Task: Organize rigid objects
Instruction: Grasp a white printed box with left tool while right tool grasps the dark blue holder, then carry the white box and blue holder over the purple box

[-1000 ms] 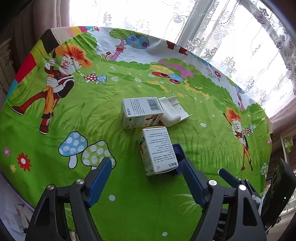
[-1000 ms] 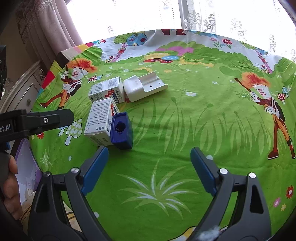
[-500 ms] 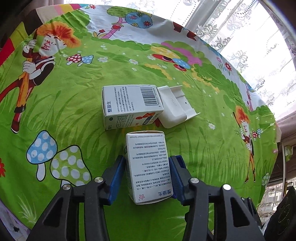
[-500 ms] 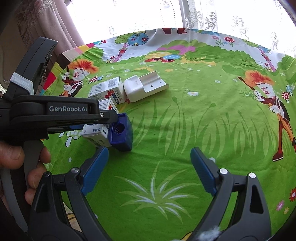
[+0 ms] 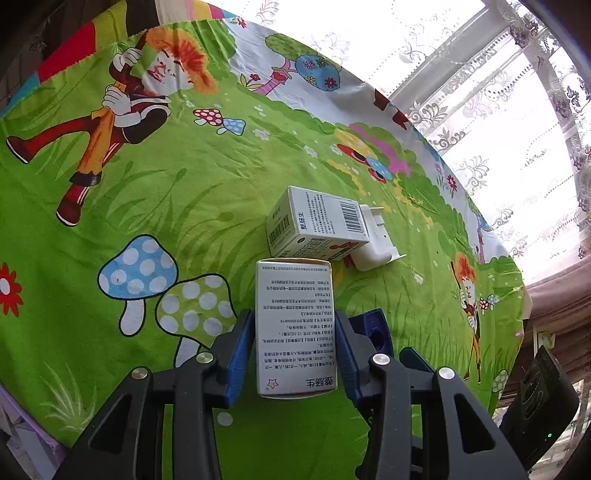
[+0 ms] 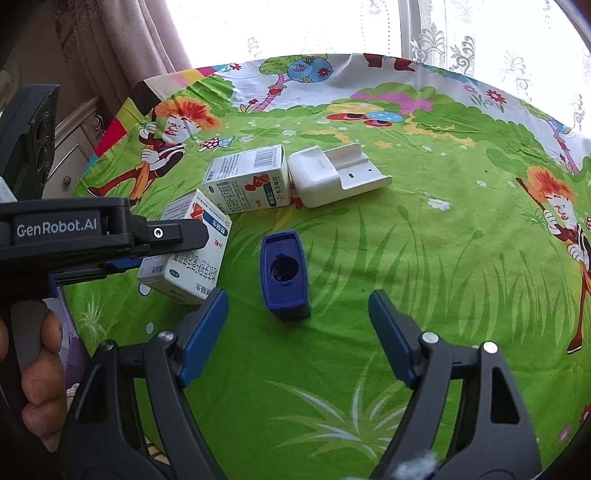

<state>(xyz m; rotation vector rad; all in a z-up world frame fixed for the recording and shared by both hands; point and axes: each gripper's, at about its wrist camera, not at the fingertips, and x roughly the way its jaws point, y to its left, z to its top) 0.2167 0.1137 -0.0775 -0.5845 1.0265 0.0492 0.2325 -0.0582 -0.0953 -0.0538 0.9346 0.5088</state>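
Note:
My left gripper (image 5: 293, 317) is closing, and its blue pads press both long sides of a white medicine box (image 5: 295, 328). In the right wrist view that box (image 6: 192, 258) sits tilted, one end off the cloth. A second white box (image 5: 317, 225) lies just beyond it, touching a white plastic holder (image 5: 373, 243). A dark blue hollow cap (image 6: 284, 273) stands alone to the right of the held box. My right gripper (image 6: 295, 299) is closing. The cap's near end sits level with its tips, and neither pad touches it.
A cartoon-printed green cloth (image 5: 147, 192) covers the round table. Lace curtains and a bright window (image 6: 332, 29) stand behind it. A person's hand (image 6: 40, 369) holds the left gripper's handle at the table's left edge. Wooden drawers (image 6: 74, 147) stand beyond that edge.
The left gripper moved in over the near box and shut on it. The box now sits apart from the blue cap. The right gripper came closer to the cap and its jaws narrowed.

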